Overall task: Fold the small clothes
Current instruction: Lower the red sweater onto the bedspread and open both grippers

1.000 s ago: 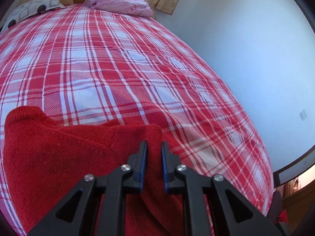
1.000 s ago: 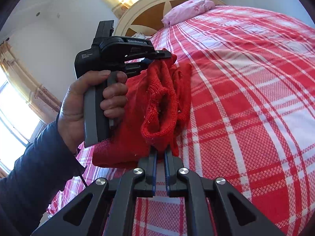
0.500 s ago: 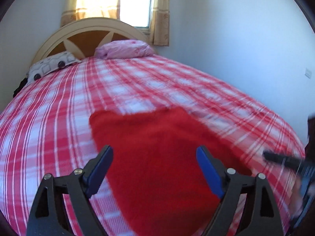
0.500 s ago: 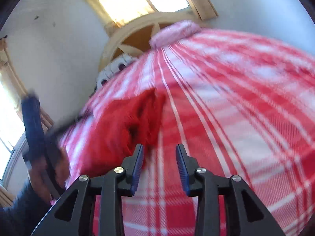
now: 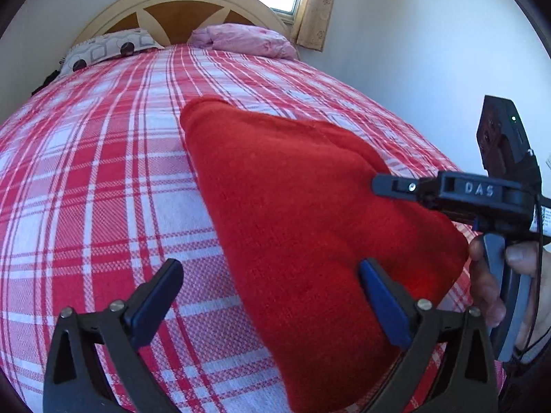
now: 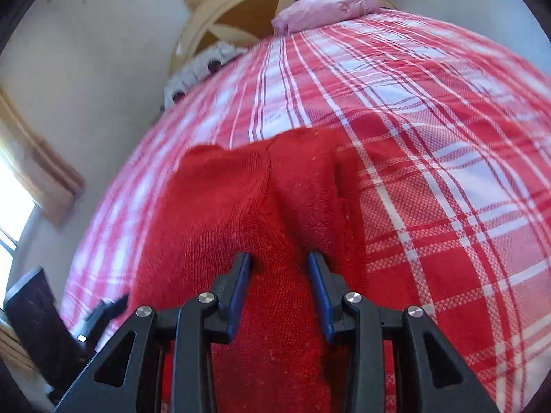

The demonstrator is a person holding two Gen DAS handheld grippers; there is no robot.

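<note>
Fingers of the left gripper (image 5: pixel 272 299): spread wide, having just been opening, nothing pinched; the right pad sits over the near edge of the red sweater (image 5: pixel 310 227), the left pad over the bedspread beside it. Fingers of the right gripper (image 6: pixel 279 285): partly apart, just above the sweater, pads not pressing it. Sweater: flat on the plaid bedspread (image 5: pixel 103 179), near the foot of the bed. Beyond the sweater, at the headboard (image 5: pixel 179 7): one pink pillow (image 5: pixel 248 39), one patterned pillow (image 5: pixel 110 46). Right of the sweater: the person's right hand (image 5: pixel 496 275) on its handle.
</note>
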